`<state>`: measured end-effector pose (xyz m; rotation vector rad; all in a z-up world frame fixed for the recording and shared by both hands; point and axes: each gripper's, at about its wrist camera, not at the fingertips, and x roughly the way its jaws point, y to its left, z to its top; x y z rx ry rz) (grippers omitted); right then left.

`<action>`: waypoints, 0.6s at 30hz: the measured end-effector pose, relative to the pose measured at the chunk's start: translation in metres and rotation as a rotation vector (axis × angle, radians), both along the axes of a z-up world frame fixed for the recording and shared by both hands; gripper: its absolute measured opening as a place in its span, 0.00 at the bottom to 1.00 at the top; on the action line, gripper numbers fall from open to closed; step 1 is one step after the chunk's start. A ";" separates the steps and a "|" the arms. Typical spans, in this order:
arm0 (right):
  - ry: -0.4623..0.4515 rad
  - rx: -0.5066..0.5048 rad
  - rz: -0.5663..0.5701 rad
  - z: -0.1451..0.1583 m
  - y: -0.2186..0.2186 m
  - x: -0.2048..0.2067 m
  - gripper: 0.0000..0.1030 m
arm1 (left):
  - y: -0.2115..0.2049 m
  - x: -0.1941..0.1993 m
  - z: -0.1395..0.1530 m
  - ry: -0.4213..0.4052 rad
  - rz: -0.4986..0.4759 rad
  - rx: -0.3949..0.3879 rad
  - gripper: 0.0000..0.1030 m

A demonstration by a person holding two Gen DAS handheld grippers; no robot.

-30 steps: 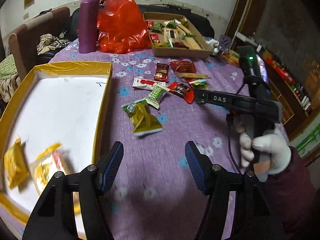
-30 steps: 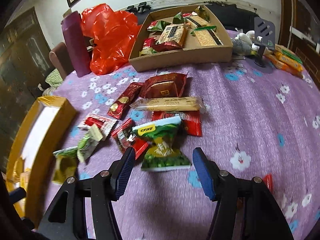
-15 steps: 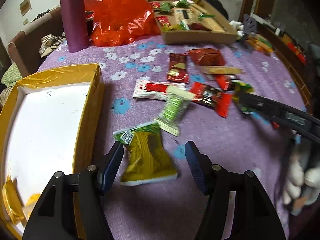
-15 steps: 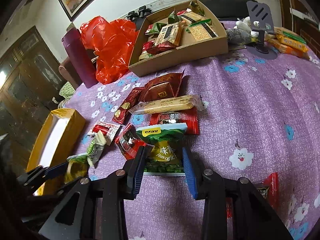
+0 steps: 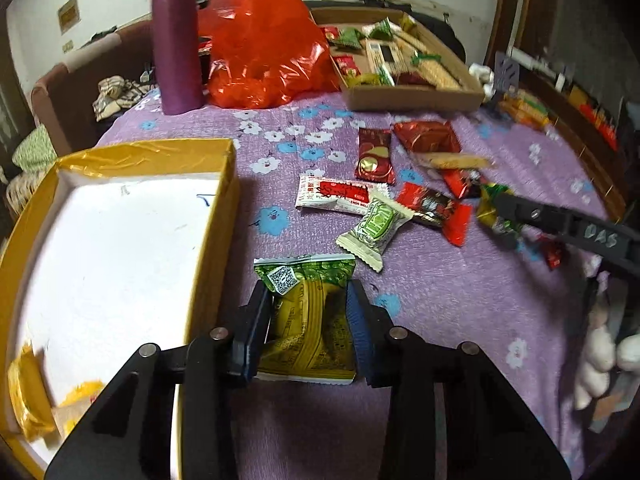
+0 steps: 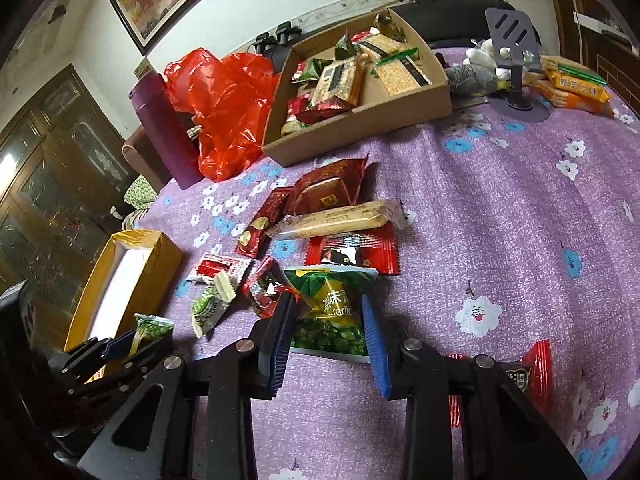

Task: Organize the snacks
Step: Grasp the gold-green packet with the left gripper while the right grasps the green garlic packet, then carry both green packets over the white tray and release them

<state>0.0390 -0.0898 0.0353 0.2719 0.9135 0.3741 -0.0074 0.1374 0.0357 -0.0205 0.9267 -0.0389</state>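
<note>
The left gripper is closing on a yellow-green packet just beside the yellow box, likely its destination. The right gripper, farther from the box, is closing on a green packet, likely for sorting too.

Two fisheye views, each mounted on a handheld gripper, looking forward and steeply down along its fingers at a table under a purple floral cloth.

Left wrist view: close above the near left of the table, beside the yellow box, facing the far cardboard tray.

Right wrist view: close above the snack pile at centre, facing the same tray at the far edge.

Shared by both: the tray, the purple bottle, the red bag, the scattered snack packets and the yellow box. Each gripper visible at the edge of the other's view.
</note>
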 end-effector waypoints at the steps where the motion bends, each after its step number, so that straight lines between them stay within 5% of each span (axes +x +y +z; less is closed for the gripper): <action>1: -0.005 0.002 0.006 0.001 0.002 -0.001 0.33 | 0.003 -0.004 0.004 -0.009 0.005 -0.022 0.35; 3: -0.013 0.010 0.021 0.004 0.005 -0.004 0.32 | 0.010 -0.015 0.013 -0.032 0.017 -0.070 0.35; 4: -0.019 0.019 0.028 0.005 0.005 -0.005 0.23 | 0.016 -0.022 0.020 -0.047 0.028 -0.095 0.35; 5: -0.017 0.036 0.045 0.007 0.006 -0.006 0.03 | 0.020 -0.026 0.024 -0.060 0.038 -0.111 0.35; 10: -0.027 0.044 0.044 0.009 0.006 -0.007 0.02 | 0.053 -0.053 0.040 -0.114 0.110 -0.150 0.35; 13: -0.028 0.014 0.030 0.007 0.003 -0.008 0.11 | 0.074 -0.069 0.041 -0.128 0.144 -0.183 0.35; 16: -0.044 -0.034 0.023 0.008 0.005 -0.012 0.56 | 0.089 -0.084 0.043 -0.141 0.164 -0.200 0.35; 18: -0.059 -0.075 0.032 0.006 0.012 -0.012 0.66 | 0.097 -0.089 0.042 -0.150 0.173 -0.218 0.35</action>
